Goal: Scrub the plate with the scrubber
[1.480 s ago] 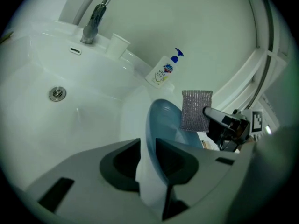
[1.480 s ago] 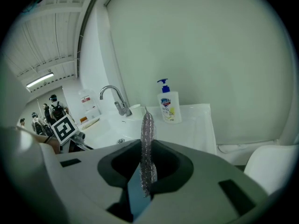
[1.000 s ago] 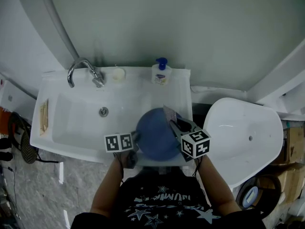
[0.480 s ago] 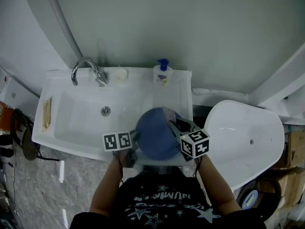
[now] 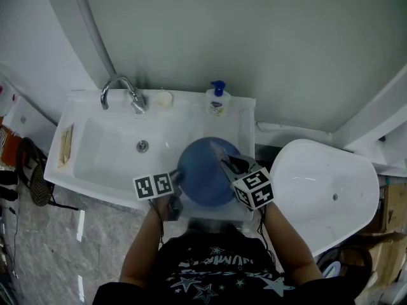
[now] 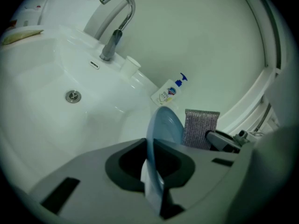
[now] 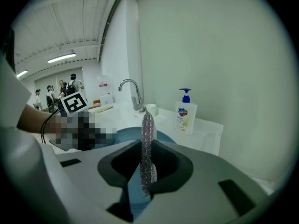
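Plate rim partly hidden behind L gripper.

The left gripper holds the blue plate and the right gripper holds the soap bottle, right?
Not quite: the right gripper holds the scrubber, as the right gripper view shows; the left gripper does hold the blue plate.

Nothing is reading cleanly. Soap bottle is carrying a blue-and-white label, print too small. Shirt is showing white lettering and stars, too blurred to read.
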